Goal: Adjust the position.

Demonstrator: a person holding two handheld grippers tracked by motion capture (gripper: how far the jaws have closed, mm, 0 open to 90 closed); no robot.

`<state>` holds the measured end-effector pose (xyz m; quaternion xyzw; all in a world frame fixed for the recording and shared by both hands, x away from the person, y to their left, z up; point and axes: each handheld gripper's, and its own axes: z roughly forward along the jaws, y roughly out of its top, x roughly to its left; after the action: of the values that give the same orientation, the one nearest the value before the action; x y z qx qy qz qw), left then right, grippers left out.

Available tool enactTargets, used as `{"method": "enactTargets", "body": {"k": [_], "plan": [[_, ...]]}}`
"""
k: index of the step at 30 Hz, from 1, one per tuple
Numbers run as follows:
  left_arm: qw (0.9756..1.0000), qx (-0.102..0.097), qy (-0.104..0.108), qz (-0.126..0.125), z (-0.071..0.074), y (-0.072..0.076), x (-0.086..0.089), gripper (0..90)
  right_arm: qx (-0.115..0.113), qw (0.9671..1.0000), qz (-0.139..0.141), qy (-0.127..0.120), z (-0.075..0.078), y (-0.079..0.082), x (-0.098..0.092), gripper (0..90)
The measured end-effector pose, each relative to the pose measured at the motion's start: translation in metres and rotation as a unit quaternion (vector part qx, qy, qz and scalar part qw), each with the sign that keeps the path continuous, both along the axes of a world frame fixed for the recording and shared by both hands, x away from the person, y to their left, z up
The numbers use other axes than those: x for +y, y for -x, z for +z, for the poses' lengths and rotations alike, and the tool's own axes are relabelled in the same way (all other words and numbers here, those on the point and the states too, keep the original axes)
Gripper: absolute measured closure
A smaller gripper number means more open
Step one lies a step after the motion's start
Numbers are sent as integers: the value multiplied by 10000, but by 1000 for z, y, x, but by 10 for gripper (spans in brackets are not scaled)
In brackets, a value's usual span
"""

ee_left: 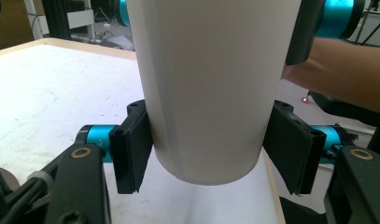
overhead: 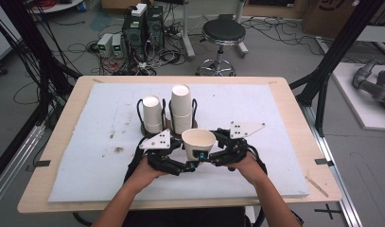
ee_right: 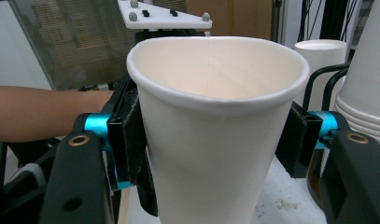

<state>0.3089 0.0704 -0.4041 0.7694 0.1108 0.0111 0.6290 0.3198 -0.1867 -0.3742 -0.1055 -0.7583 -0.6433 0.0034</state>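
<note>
Both tools, left [overhead: 192,165] & right [overhead: 205,158], clamp 1 cup [overhead: 198,143]; 2 stacks [overhead: 181,109] behind, approx.

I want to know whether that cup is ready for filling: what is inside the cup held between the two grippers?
The paper cup looks empty as far down its bare inner wall as shows; its bottom is hidden by the rim.

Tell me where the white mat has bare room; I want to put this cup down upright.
The mat lies bare left of the rack toward the table edge, and right of the right gripper. It is crowded mid-mat: inverted cup stacks on the rack, both grippers on the held cup.
</note>
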Motion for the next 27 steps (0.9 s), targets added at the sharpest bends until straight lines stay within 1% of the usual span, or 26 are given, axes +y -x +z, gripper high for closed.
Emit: {"method": "enactTargets", "body": {"k": [3,4,5,6,7,8,9,10,12,13,15,16,17,18,19,22,26,27], "plan": [[10000,23,9,69,-1,0,0,341,-77,10000,-34,51,1,0,-1,368],[10000,23,9,69,-1,0,0,322,-77,10000,-34,51,1,0,-1,368],[9999,54,-3,146,-1,0,1,305,-165,9998,-86,96,1,0,-2,371],[9999,54,-3,146,-1,0,1,290,-165,9998,-86,96,1,0,-2,371],[9997,73,-18,228,-1,0,4,274,-173,9997,-129,123,1,0,-4,372],[9997,73,-18,228,-1,0,4,266,-173,9997,-129,123,1,0,-4,372],[9995,89,-5,307,-1,0,8,259,-185,9996,-164,108,2,-1,-5,372],[9995,89,-5,307,-1,0,8,253,-202,9995,-195,112,2,-1,-6,372],[9988,111,24,469,-1,0,16,239,-225,9993,-265,132,2,-2,-7,372],[9988,111,24,469,-1,0,16,228,-225,9993,-265,132,2,-2,-7,372],[9983,105,39,570,-1,0,23,223,-225,9992,-307,150,2,-3,-8,372],[9979,125,60,628,0,0,27,219,-245,9989,-355,199,2,-4,-8,372],[9973,114,77,724,0,0,35,219,-261,9987,-373,216,1,-4,-8,372],[9973,114,77,724,0,0,35,219,-261,9987,-373,216,1,-4,-8,372],[9969,110,86,771,1,0,39,219,-270,9986,-387,239,1,-5,-8,372],[9952,76,85,969,2,-1,53,219,-284,9983,-432,276,1,-5,-8,372],[9938,73,118,1101,1,0,63,219,-297,9978,-498,318,1,-6,-9,372],[9929,76,137,1180,-1,1,68,219,-315,9976,-521,318,1,-6,-9,373]]}}
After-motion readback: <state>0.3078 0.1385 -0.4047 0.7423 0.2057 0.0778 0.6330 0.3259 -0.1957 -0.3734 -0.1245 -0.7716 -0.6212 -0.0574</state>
